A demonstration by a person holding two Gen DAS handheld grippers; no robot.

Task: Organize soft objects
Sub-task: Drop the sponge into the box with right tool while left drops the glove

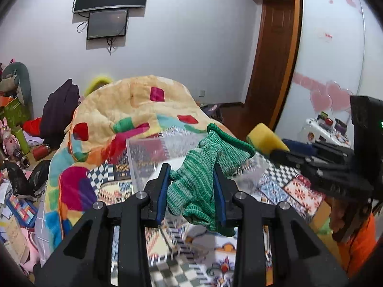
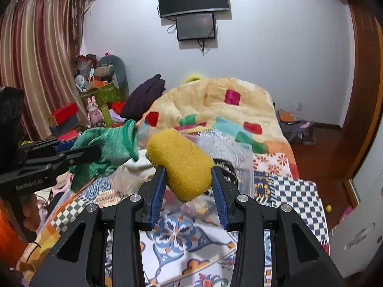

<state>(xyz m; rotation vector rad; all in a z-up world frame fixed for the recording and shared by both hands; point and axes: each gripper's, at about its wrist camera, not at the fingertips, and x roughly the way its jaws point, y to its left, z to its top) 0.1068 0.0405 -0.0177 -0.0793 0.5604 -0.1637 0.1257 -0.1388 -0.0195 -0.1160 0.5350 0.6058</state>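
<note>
While held aloft over the bed [image 1: 275, 186], green knit glove [image 1: 201, 179]: clamped in left gripper [image 1: 192, 184] fingers. Right view: yellow sponge [image 2: 182, 165] squeezed by right gripper [image 2: 188, 186]; clear bin [image 2: 239, 160] ahead; neither item deposited.

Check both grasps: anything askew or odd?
Both hold. The left tongs pinch the green glove bunched, its cuff and fingers hanging loose outside the pads. The right tongs squeeze the yellow sponge at its near end; most of it juts forward at a tilt. Nothing dropped or damaged.
</note>
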